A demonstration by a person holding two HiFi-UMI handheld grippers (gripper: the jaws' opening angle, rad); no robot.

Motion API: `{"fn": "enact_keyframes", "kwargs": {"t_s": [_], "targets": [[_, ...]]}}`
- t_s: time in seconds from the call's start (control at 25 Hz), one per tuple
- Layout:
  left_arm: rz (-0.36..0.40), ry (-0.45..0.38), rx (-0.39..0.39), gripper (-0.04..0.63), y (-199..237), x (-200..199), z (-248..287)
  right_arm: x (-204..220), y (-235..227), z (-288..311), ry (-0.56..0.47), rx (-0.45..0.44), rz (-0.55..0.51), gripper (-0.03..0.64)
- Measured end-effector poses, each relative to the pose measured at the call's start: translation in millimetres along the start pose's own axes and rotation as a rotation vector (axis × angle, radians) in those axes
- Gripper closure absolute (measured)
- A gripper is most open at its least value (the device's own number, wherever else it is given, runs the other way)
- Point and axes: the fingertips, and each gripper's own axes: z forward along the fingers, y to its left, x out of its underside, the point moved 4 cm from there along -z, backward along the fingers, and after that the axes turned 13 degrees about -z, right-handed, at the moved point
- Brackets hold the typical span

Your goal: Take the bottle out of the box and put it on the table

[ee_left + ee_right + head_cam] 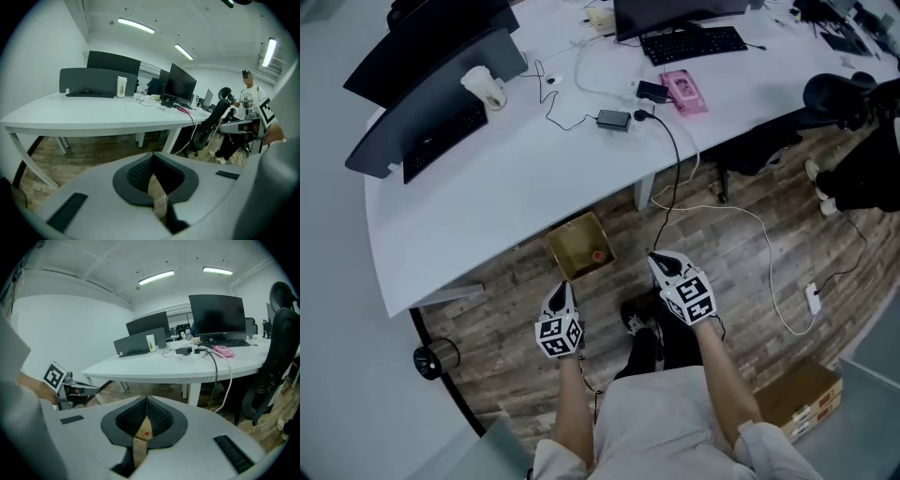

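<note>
The bottle (597, 255) lay in the box (565, 242), which stood open-topped on the floor (741, 281) at the near edge of the table (516, 178). Only its red cap showed, toward the box's right side. No other contents could be made out.

Judged by size, the bottle was probably light, rigid and smooth-walled. A hold on the body just below the cap should resist slipping.

The left tongs (565, 286) and right tongs (656, 260) were both closed and empty, near the box and not touching it.
</note>
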Motion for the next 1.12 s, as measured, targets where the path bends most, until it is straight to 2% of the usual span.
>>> {"fn": "enact_keyframes", "kwargs": {"t_s": [0.24,0.48,0.76,0.96,1.12], "targets": [[0.038,0.094,-0.001,0.580,3,28,75,44,-28,24,0.027,-0.009,0.052,0.577],[0.071,0.161,0.017,0.580,38,72,142,90,-25,71,0.012,-0.032,0.098,0.577],[0.143,0.260,0.045,0.580,83,152,207,164,-26,118,0.049,-0.042,0.130,0.578],[0.199,0.340,0.073,0.578,115,226,256,224,-20,144,0.091,-0.052,0.127,0.578],[0.219,0.358,0.081,0.578,138,258,303,256,-20,173,0.088,-0.071,0.111,0.578]]}}
